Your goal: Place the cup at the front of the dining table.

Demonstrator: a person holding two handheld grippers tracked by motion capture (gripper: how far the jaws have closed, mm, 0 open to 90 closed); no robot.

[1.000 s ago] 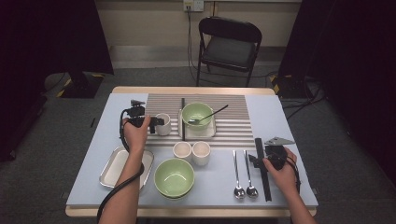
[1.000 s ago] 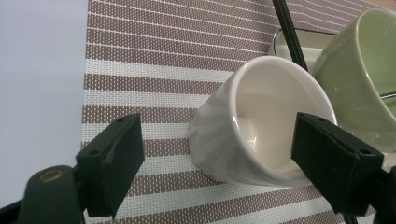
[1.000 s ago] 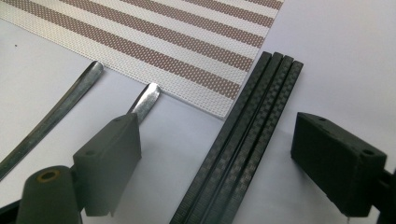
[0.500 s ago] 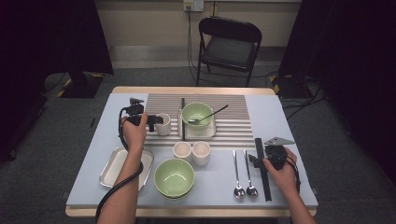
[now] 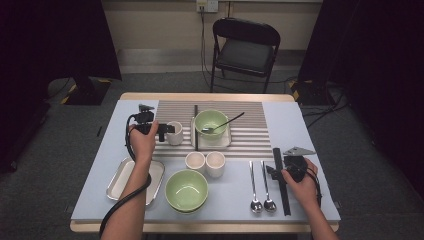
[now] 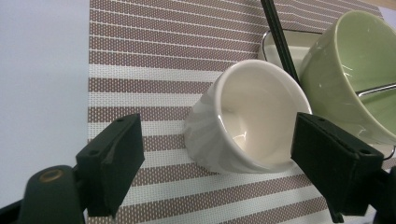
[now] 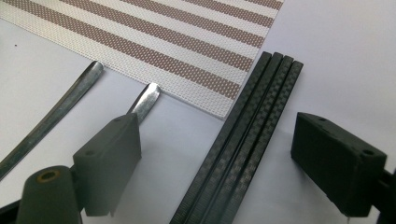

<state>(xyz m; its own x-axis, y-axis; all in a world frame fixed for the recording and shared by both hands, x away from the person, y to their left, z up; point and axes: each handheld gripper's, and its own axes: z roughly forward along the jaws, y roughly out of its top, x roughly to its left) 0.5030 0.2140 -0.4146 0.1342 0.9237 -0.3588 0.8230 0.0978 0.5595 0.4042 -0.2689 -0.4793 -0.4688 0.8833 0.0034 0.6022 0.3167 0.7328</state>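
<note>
On the striped mat [image 6: 154, 70], the left gripper [image 6: 219, 163] has its jaws spread wide around a tilted white cup [image 6: 247, 121]. Near the surface's edge, the right gripper [image 7: 229, 172] sits with jaws parted over black chopsticks [image 7: 243, 135].

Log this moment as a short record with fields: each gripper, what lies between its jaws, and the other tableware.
left gripper: open, jaws either side of the white cup
white cup: on the striped mat, not yet clamped
right gripper: open, over the black chopsticks
black chopsticks: flat on the table, beside two spoons
near edge: green bowl, metal tray
</note>
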